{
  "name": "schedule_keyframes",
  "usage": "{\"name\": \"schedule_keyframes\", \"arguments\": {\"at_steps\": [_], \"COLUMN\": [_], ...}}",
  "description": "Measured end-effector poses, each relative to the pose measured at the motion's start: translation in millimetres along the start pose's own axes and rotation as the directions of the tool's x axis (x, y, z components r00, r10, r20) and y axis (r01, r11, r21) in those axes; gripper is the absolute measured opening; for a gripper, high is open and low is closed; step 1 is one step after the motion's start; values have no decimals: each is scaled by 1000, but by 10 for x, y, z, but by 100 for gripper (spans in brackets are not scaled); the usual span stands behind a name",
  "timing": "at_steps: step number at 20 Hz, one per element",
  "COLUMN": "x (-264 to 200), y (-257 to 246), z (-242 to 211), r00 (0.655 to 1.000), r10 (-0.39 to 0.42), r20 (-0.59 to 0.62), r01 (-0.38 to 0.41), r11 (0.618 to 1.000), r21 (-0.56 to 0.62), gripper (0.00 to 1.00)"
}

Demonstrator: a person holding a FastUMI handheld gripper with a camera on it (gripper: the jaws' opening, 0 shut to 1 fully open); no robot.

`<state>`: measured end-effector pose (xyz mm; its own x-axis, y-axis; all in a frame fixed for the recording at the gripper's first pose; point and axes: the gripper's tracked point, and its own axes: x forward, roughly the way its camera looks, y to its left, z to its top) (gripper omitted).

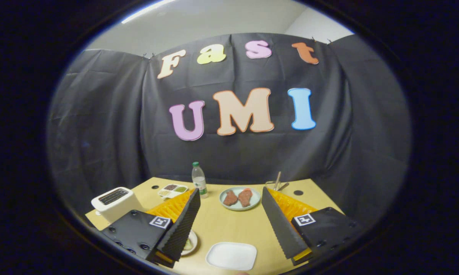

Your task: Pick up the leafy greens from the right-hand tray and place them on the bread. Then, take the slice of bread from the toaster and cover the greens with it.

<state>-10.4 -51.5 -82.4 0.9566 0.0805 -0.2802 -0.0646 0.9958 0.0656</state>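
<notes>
tongs [231, 225]: spread wide, gripping nothing, above wooden table [229, 225] | white toaster [115, 202]: at 10 o'clock, past left finger | empty white tray [231, 255]: between fingers, near | round plate with two brown pieces [240, 198]: 12 o'clock, beyond | greens [187, 244]: on small plate half-hidden behind left finger | water bottle [199, 179]: 11 o'clock, far edge

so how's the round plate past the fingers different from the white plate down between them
The round plate is pale blue-green, while the white plate is a rounded rectangle. The round plate carries two reddish-brown pieces; the white plate looks bare. The round plate sits beyond the fingertips, the white plate near, between the fingers of the open gripper. Both lie flat on the yellow table.
</notes>
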Motion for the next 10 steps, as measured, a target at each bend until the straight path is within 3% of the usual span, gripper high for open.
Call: {"name": "schedule_keyframes", "arguments": {"at_steps": [10], "x": [-110], "y": [-237], "z": [258], "r00": [993], "r10": [-76], "r20": [94], "r01": [75], "r11": [997], "r21": [13], "gripper": [100]}}
